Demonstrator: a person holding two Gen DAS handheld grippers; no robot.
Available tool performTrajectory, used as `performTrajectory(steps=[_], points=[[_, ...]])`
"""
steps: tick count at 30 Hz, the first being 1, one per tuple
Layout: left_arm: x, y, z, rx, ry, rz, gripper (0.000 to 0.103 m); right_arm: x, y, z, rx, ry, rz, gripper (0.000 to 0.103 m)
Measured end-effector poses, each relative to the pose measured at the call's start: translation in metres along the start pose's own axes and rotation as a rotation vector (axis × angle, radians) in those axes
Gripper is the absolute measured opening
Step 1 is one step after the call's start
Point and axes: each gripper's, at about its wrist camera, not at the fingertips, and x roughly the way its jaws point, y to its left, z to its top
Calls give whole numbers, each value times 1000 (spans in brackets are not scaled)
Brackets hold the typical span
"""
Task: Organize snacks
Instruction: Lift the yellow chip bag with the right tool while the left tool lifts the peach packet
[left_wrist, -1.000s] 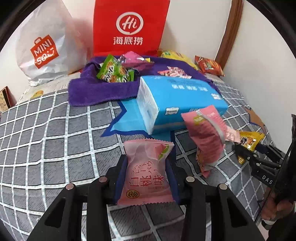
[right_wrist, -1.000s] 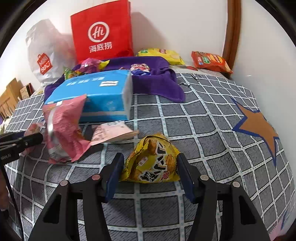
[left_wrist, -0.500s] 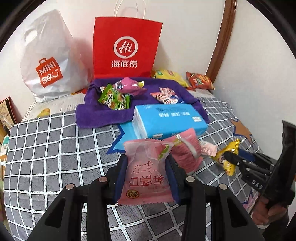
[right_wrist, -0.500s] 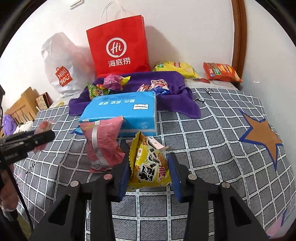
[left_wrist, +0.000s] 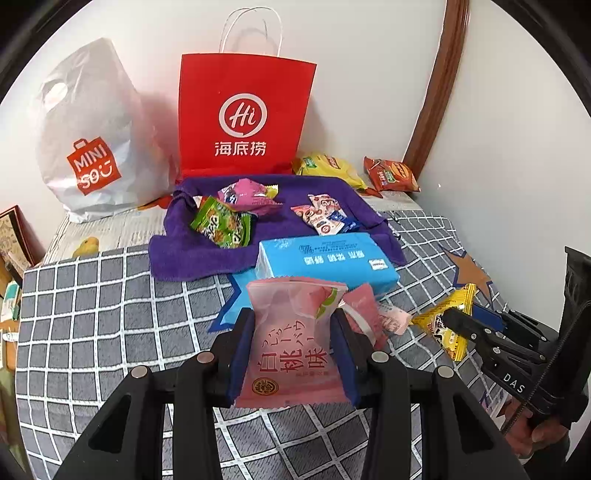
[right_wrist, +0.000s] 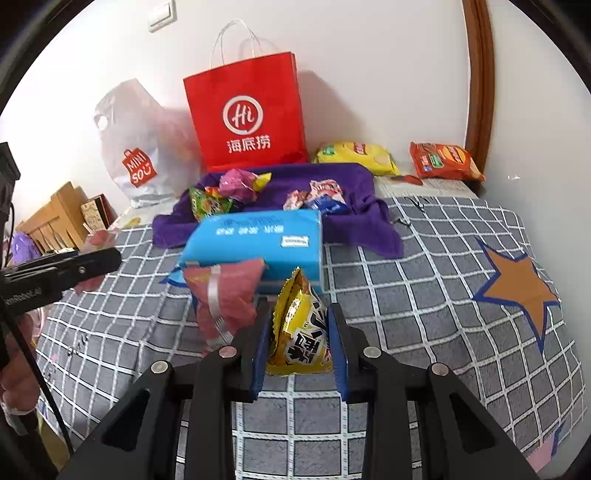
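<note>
My left gripper (left_wrist: 291, 317) is shut on a pale pink peach snack packet (left_wrist: 291, 347), held upright above the grey checked bedspread (left_wrist: 92, 314). The jaws of my right gripper (right_wrist: 298, 310) are closing, and the pads press a yellow snack packet (right_wrist: 299, 332) that hangs clear of the cover. In the left wrist view the right gripper (left_wrist: 454, 321) appears at the far right. Beyond lie a crumpled pink bag (right_wrist: 225, 295), a blue tissue pack (right_wrist: 255, 236) and a purple towel (right_wrist: 354, 221) with a few snacks on it.
A red paper bag (left_wrist: 243, 110) and a white plastic bag (left_wrist: 88, 140) stand against the back wall. A yellow chip bag (left_wrist: 328, 166) and an orange one (left_wrist: 391, 173) lie in the far right corner. Wooden furniture (right_wrist: 55, 218) borders the left side.
Both grippers have risen, so more of the bed and wall shows. The right jaws closed in on the yellow packet and lifted it off the bedspread. The left grip is unchanged.
</note>
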Motion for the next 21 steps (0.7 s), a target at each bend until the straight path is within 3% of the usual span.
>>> performTrajectory(steps=[21], points=[[11,-8,47,-8,4,-42,39,-2,8,48,-25,-70,68,27]])
